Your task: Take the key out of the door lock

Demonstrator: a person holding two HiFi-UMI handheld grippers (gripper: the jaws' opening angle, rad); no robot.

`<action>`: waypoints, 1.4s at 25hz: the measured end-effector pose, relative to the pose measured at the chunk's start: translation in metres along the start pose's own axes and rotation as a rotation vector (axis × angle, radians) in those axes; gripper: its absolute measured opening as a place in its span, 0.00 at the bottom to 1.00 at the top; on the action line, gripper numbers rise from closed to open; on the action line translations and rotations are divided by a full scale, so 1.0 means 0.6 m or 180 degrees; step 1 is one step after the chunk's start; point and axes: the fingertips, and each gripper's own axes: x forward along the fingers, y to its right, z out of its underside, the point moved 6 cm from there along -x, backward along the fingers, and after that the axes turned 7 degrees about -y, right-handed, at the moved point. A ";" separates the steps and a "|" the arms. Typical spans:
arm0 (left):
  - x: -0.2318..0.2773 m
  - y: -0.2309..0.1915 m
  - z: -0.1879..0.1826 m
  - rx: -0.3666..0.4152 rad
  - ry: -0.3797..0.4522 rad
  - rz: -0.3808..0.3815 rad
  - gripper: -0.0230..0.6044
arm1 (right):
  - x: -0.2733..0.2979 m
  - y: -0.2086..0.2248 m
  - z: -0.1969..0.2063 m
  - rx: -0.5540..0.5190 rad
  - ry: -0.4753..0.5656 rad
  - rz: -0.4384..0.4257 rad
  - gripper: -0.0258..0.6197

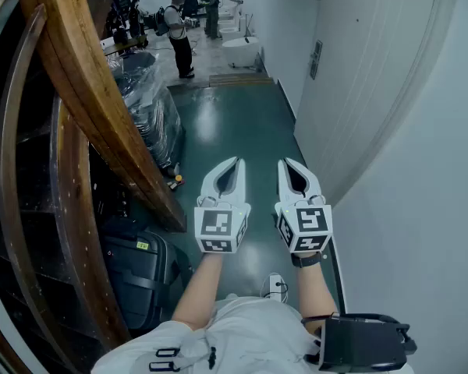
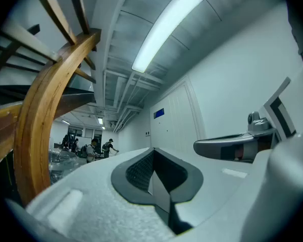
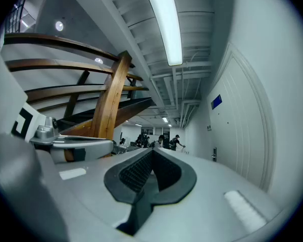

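Key: too small to be made out at this distance. Lock (image 1: 316, 58): seen as a dark plate on the white door (image 1: 374, 45) at the right of the corridor, well ahead of both grippers.

Left gripper (image 1: 235, 162): held out forward on a bare forearm (image 1: 199, 287), pointed along the corridor and tipped slightly up. Its jaws are pressed together with nothing between them.

Right gripper (image 1: 288, 162): held just beside the left one and parallel to it, pointed level. Its jaws are likewise closed on nothing. A dark wristband (image 1: 306, 259) is worn behind it.

Cubes (image 1: 220, 226): only black-and-white square patterns are carried, with no lettering.

Sign (image 3: 216, 101): blue, fixed high on the right-hand wall; its writing is too small to be read.

Case (image 1: 140, 275): black, set at the left under a wooden beam (image 1: 101, 100). A small yellow label (image 1: 143, 245) is borne, its print unreadable.

Floor (image 1: 226, 123): dark green and glossy.

People (image 1: 179, 29): seen standing at the far end.
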 end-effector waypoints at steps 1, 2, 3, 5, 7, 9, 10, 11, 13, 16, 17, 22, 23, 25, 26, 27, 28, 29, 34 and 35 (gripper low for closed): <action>-0.003 -0.016 0.005 -0.0049 -0.0001 0.0030 0.04 | 0.011 -0.010 0.001 0.0010 -0.0011 0.0012 0.04; -0.006 -0.032 0.009 -0.0098 -0.0006 0.0057 0.04 | 0.022 -0.020 0.003 0.0018 -0.0022 0.0022 0.04; -0.008 -0.048 0.014 -0.0145 -0.0021 0.0078 0.04 | 0.034 -0.030 0.004 0.0024 -0.0035 0.0026 0.04; -0.013 -0.079 0.025 -0.0196 -0.0079 0.0076 0.04 | 0.056 -0.054 0.005 0.0017 -0.0063 0.0001 0.04; -0.020 -0.111 0.035 -0.0152 -0.0158 -0.0018 0.04 | 0.072 -0.086 0.011 -0.0026 -0.0089 -0.0087 0.04; -0.025 -0.141 0.049 -0.0155 -0.0209 -0.0143 0.04 | 0.085 -0.123 0.030 -0.0106 -0.0157 -0.0218 0.04; -0.024 -0.153 0.059 -0.0198 -0.0224 -0.0171 0.04 | 0.092 -0.137 0.041 -0.0143 -0.0216 -0.0281 0.04; -0.020 -0.161 0.068 -0.0252 -0.0239 -0.0162 0.04 | 0.100 -0.145 0.051 -0.0163 -0.0275 -0.0329 0.04; -0.006 -0.168 0.082 -0.0338 -0.0255 -0.0100 0.04 | 0.122 -0.139 0.061 -0.0121 -0.0349 -0.0356 0.04; 0.027 -0.183 0.107 -0.0397 -0.0294 -0.0127 0.04 | 0.173 -0.105 0.076 0.0055 -0.0384 -0.0331 0.04; 0.043 -0.194 0.117 -0.0395 -0.0316 -0.0167 0.04 | 0.196 -0.096 0.083 0.0107 -0.0399 -0.0344 0.04; 0.171 -0.255 0.127 -0.0292 -0.0338 -0.0338 0.03 | 0.352 -0.043 0.087 0.0236 -0.0355 -0.0553 0.04; 0.207 -0.257 0.121 -0.0254 -0.0337 -0.0344 0.03 | 0.377 -0.023 0.077 0.0249 -0.0309 -0.0564 0.04; 0.283 -0.260 0.102 -0.0194 -0.0311 -0.0322 0.03 | 0.423 0.020 0.049 0.0223 -0.0180 -0.0576 0.04; 0.320 -0.264 0.092 -0.0186 -0.0292 -0.0284 0.03 | 0.447 0.039 0.036 0.0205 -0.0111 -0.0595 0.04; 0.351 -0.267 0.081 -0.0167 -0.0267 -0.0239 0.04 | 0.472 0.057 0.025 0.0207 -0.0055 -0.0623 0.04; 0.376 -0.270 0.071 -0.0123 -0.0227 -0.0212 0.04 | 0.494 0.073 0.018 0.0231 -0.0011 -0.0660 0.04; 0.396 -0.271 0.064 -0.0066 -0.0169 -0.0210 0.04 | 0.515 0.090 0.015 0.0266 0.0028 -0.0705 0.04; 0.478 -0.308 0.074 -0.0061 -0.0046 -0.0375 0.04 | 0.610 0.158 0.035 0.0538 0.0056 -0.0937 0.04; 0.497 -0.322 0.082 -0.0061 -0.0110 -0.0423 0.04 | 0.633 0.163 0.043 0.0545 0.0010 -0.0962 0.04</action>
